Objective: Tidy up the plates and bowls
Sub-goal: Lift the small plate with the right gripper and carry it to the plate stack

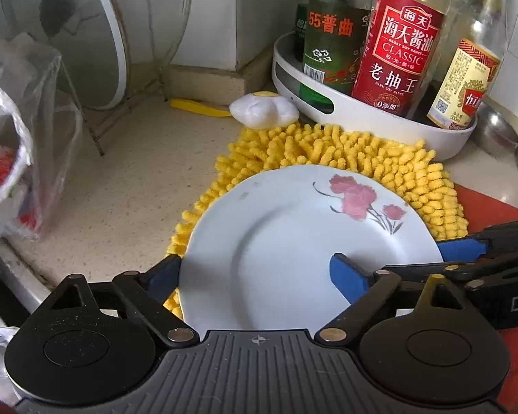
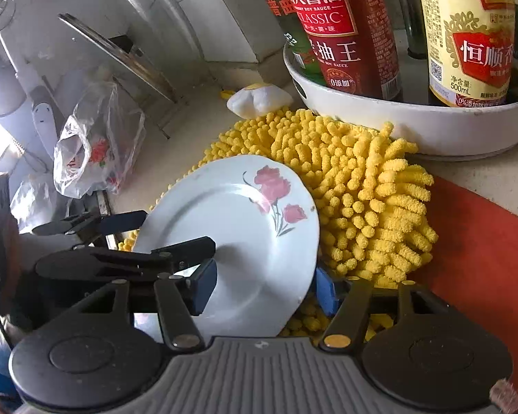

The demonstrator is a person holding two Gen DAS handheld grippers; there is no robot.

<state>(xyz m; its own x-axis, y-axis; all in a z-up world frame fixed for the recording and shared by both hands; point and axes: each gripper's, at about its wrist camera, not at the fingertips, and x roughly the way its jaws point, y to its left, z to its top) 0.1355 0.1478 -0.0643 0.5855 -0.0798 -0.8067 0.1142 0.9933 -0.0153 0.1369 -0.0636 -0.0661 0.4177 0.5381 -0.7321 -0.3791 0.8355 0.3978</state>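
Note:
A white plate with pink flowers [image 1: 293,241] is held tilted above a yellow chenille mat [image 1: 328,148]; it also shows in the right wrist view [image 2: 238,227]. My left gripper [image 1: 259,276] clamps the plate's near rim, one blue pad under it and one on its face. My right gripper [image 2: 264,286] clamps the opposite rim, one pad on the face and one behind the edge. The right gripper's fingers [image 1: 466,246] reach in from the right in the left wrist view. The left gripper's fingers [image 2: 127,220] show at the left in the right wrist view.
A white turntable tray [image 1: 362,117] with sauce bottles [image 1: 397,41] stands behind the mat. A glass lid [image 1: 69,34] leans on a rack at the back left. A plastic bag [image 1: 13,158] sits left. A red mat [image 2: 483,252] lies right. Steel bowls [image 1: 500,134] stand far right.

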